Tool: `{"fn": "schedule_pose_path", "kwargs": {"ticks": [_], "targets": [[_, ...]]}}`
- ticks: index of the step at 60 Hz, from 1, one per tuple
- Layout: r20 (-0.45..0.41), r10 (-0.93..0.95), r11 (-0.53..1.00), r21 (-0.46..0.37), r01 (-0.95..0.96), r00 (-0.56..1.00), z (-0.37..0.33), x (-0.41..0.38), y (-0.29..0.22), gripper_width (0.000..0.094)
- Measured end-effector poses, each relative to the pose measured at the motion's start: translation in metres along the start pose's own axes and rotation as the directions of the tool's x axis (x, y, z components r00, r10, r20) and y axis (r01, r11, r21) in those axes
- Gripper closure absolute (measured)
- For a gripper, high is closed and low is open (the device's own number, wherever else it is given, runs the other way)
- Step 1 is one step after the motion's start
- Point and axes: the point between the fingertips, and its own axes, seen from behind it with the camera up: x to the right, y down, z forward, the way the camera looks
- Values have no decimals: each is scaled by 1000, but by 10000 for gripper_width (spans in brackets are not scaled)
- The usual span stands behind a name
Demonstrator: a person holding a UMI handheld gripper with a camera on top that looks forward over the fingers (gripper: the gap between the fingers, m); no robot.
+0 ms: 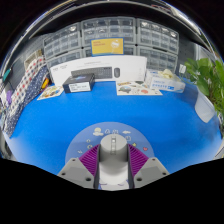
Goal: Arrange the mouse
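The hand-held gripper (113,158) hangs low over a blue tabletop (60,125), and its two purple pads (90,158) stand close together with only a narrow gap between them; nothing is held there. Just ahead of the fingertips a small pale mat or marked spot (110,131) with faint markings lies on the blue surface. The mouse (117,72) is a small grey shape far beyond the fingers, against a white board or low wall (95,68) at the far side of the tabletop, almost straight ahead and a touch to the right. It is too small to read its long axis for sure, though it seems to stand lengthwise, pointing toward and away from the gripper. Left of it sits a dark box (79,83), and a patterned sheet (138,89) lies to the right, with green plant leaves (210,75) further right. Behind all this are shelves of small drawers (100,35). By my judgement the coming move is a long straight reach forward, and the fingers would need to spread wider before straddling the mouse across its narrow sides.
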Motion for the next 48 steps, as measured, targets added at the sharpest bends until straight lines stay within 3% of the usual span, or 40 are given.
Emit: {"fn": "schedule_pose_path", "kwargs": {"ticks": [11,19,23,24,26,30,48], "targets": [[-6,-8,1000,10,8,1000,2,0,-1,451],[-11,-12,999,-42,12,1000,0,1,1,377],[-71,-61,997,-58,57,996,-9,12,-5,298],[-74,-73,996,-55,69,995,-13,12,-8,278],[-73,-85,996,-46,82,994,-20,10,-16,150],[-46,-79,997,-2,79,996,-38,2,-37,51],[-14,-71,984,164,72,997,-137,-14,-120,67]]}}
